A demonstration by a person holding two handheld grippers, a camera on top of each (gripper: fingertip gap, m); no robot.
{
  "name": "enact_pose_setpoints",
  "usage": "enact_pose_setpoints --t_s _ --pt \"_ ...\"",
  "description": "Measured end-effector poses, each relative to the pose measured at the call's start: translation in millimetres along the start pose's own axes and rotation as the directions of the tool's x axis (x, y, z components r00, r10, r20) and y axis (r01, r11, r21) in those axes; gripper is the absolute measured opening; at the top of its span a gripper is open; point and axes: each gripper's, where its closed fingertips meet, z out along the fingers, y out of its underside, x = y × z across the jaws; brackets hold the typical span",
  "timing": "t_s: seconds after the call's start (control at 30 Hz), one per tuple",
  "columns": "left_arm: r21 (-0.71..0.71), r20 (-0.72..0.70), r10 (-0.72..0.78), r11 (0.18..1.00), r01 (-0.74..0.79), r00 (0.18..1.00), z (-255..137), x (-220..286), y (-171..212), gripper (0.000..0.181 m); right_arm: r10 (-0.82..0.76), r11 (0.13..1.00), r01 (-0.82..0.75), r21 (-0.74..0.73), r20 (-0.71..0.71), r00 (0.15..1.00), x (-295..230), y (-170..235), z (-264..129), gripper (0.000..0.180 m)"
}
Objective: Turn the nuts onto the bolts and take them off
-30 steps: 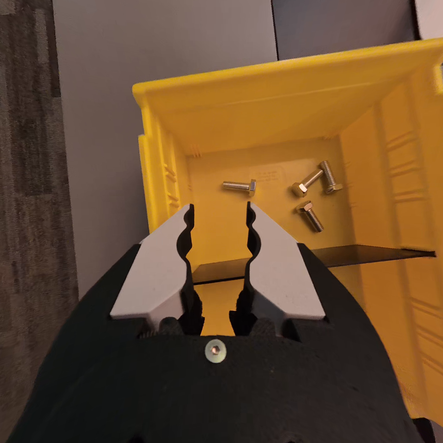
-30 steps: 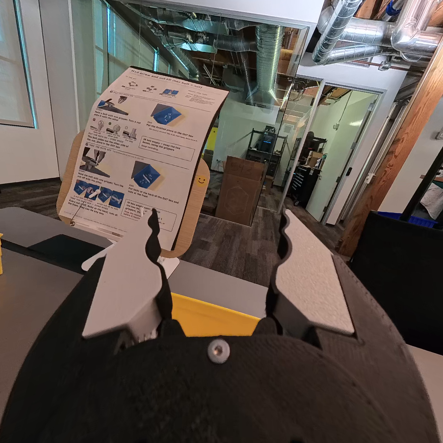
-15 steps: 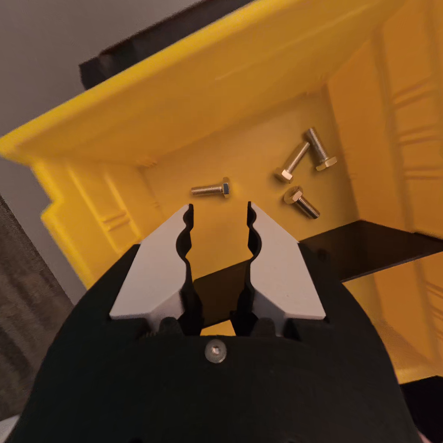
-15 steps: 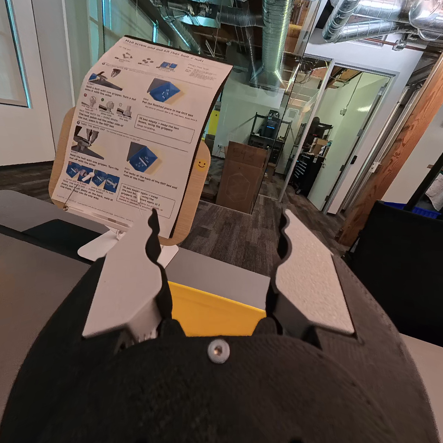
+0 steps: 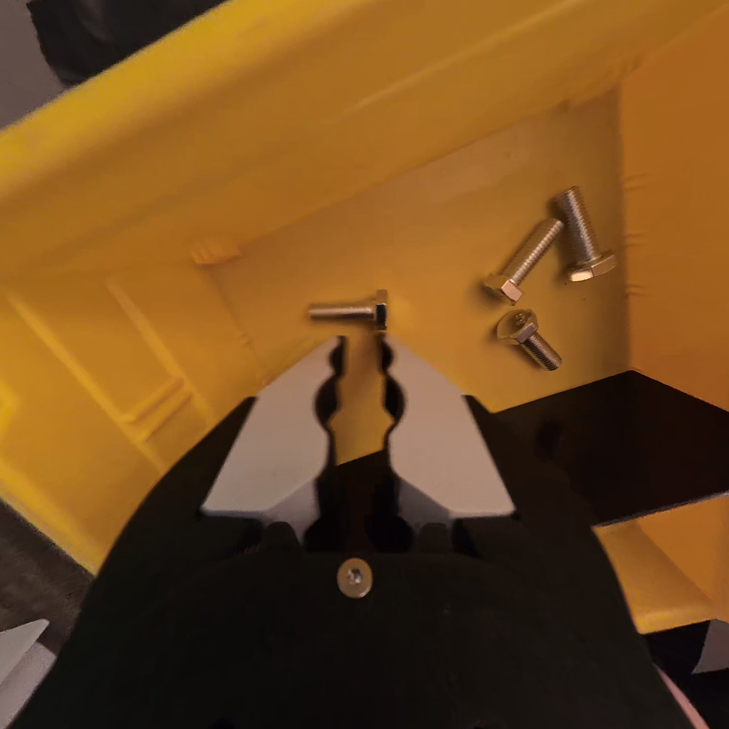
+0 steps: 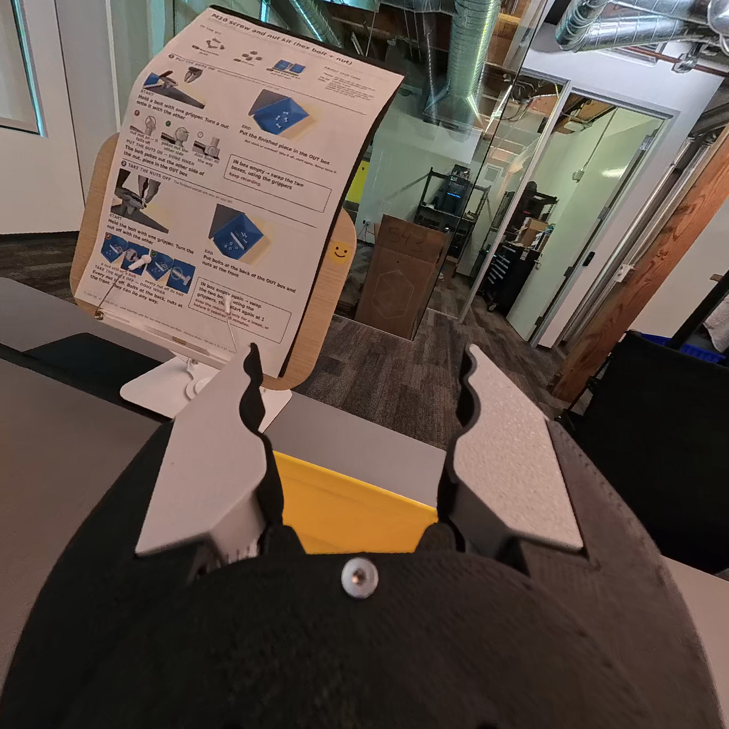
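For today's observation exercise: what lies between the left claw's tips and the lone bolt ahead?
Only bare yellow bin floor separates the left claw from the bolt, in the left wrist view.

— What stands on the grey table [image 6: 367, 434]?
— A printed instruction sheet [image 6: 236, 177], clipped to a wooden board [image 6: 335, 315] on a white stand [image 6: 157, 388], near the table's far edge. A small yellow smiley sticker [image 6: 340, 252] sits on the board's right side.
— And past the far edge?
— Dark carpet [image 6: 394, 378], a brown cardboard box [image 6: 402, 272], glass partitions [image 6: 453, 157], silver ducts [image 6: 469, 51] overhead, a wooden post [image 6: 651, 268] at right.
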Motion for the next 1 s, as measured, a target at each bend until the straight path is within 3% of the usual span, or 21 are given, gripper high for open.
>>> enact_pose_setpoints --t_s 0.03,0.3,0.43,0.47,0.63,0.8,1.0 --pt "-0.003 -0.012 0.013 1.0 -0.013 1.0 0.3 1.9 1.2 0.0 0.0 1.0 0.0 0.001 0.002 1.0 -0.7 -0.2 0.3 0.099" --pt "0.093 0.046 0.055 0.994 -0.059 0.997 -13.3 -3.4 -8.4 0.0 -0.042 0.999 0.042 -0.022 0.011 0.999 -7.3 2.5 2.8 0.099" --pt "0.135 -0.007 -0.013 0.991 0.014 1.0 -18.9 3.5 -17.3 0.043 -0.043 0.999 0.044 -0.023 0.017 0.999 -9.4 2.8 3.6 0.099" --pt "0.127 -0.014 -0.014 0.992 0.015 1.0 -16.2 4.9 -18.0 0.046 -0.043 0.999 0.043 -0.024 0.019 0.999 -9.6 3.2 4.0 0.099" --pt "0.112 0.092 0.06 0.991 -0.07 0.994 -7.2 -2.1 -22.3 0.016 -0.051 0.998 0.051 -0.031 0.019 0.999 -9.5 4.4 4.6 0.099" --pt "0.11 0.128 0.109 0.986 -0.124 0.986 -8.9 -0.8 -23.5 0.005 -0.043 0.999 0.043 -0.023 0.019 0.999 -8.2 2.6 3.2 0.099" --pt "0.11 0.116 0.122 0.985 -0.135 0.986 -14.0 1.3 -18.6 0.005 -0.043 0.999 0.043 -0.021 0.019 0.999 -7.2 2.1 2.9 0.099"
